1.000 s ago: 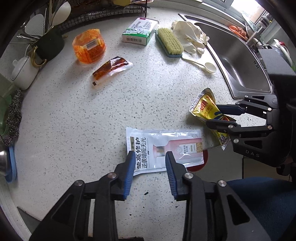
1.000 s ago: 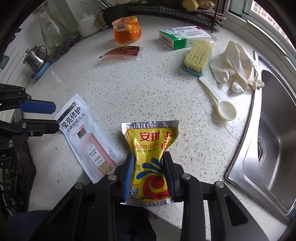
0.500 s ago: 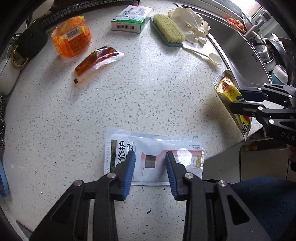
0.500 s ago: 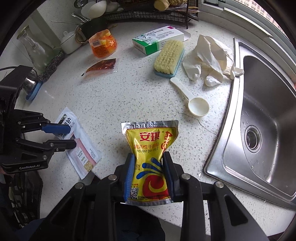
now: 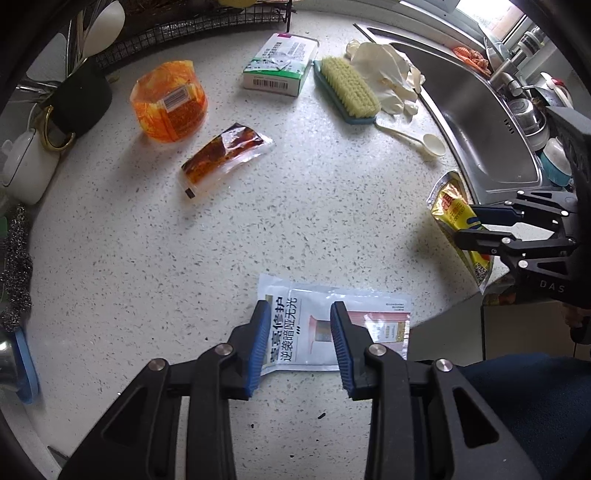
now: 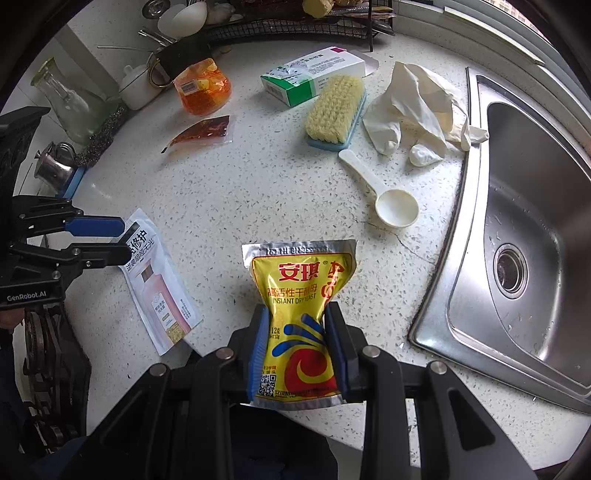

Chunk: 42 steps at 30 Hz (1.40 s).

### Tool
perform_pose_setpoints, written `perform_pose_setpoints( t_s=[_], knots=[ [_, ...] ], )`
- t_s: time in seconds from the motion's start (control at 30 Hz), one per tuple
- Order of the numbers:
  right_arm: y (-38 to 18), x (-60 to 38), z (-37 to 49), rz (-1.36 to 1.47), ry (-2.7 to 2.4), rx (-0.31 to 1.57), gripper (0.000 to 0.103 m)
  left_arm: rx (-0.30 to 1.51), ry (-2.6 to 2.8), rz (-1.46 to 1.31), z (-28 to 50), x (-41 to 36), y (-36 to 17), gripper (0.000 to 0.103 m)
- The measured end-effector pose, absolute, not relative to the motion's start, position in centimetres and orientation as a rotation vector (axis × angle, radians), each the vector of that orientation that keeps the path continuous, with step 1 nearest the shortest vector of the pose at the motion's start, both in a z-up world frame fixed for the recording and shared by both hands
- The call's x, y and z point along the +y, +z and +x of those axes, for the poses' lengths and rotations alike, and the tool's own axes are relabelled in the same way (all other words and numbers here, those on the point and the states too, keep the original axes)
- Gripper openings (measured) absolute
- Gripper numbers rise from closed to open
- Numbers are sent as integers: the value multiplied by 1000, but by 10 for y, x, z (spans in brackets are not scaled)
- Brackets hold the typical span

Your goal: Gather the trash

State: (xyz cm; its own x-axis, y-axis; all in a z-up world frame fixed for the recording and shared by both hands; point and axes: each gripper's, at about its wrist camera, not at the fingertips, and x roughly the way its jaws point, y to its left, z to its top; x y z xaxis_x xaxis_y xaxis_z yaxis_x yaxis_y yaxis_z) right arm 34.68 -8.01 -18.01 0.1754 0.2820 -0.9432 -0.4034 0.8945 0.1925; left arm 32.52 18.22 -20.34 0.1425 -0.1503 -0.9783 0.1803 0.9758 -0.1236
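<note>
My right gripper point(image 6: 297, 314) is shut on a yellow instant-yeast packet point(image 6: 301, 280) and holds it above the speckled counter near its front edge; the packet also shows in the left wrist view point(image 5: 456, 218). My left gripper point(image 5: 300, 314) is open, its fingers straddling the left part of a white-and-pink shampoo sachet point(image 5: 351, 328) that lies flat at the counter's front edge; the sachet also shows in the right wrist view point(image 6: 159, 284). A brown sauce sachet point(image 5: 225, 157) and an orange plastic wrapper point(image 5: 170, 101) lie further back.
A green-and-white box point(image 5: 279, 70), a scrub brush point(image 5: 349, 90), crumpled white gloves point(image 6: 413, 107) and a white spoon point(image 6: 380, 195) lie near the steel sink point(image 6: 517, 258) on the right. A dish rack point(image 6: 295, 26), teapot and steel scourer line the back and left.
The left gripper shifted left along the shampoo sachet, still open. The right gripper stayed shut on the yeast packet and moved slightly relative to the counter.
</note>
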Motion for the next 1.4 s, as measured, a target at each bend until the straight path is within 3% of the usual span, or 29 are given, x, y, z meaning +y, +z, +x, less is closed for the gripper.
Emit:
perform_pose_setpoints(
  t_s=[0.23, 0.53, 0.83, 0.93, 1.03, 1.4],
  knots=[
    [-182, -79, 349, -115, 495, 1316, 28, 1416, -207, 51, 329, 198, -207, 31],
    [-183, -78, 351, -109, 510, 1329, 29, 1354, -244, 53, 327, 209, -171, 31],
    [-183, -74, 354, -122, 516, 1331, 29, 1410, -169, 72, 332, 233, -197, 31],
    [-183, -75, 353, -122, 515, 1337, 29, 1423, -193, 64, 332, 233, -204, 26],
    [-184, -74, 354, -128, 517, 1339, 29, 1438, -207, 50, 331, 232, -211, 14],
    [-180, -76, 351, -130, 533, 1317, 29, 1431, -227, 38, 322, 212, -217, 0]
  ],
)
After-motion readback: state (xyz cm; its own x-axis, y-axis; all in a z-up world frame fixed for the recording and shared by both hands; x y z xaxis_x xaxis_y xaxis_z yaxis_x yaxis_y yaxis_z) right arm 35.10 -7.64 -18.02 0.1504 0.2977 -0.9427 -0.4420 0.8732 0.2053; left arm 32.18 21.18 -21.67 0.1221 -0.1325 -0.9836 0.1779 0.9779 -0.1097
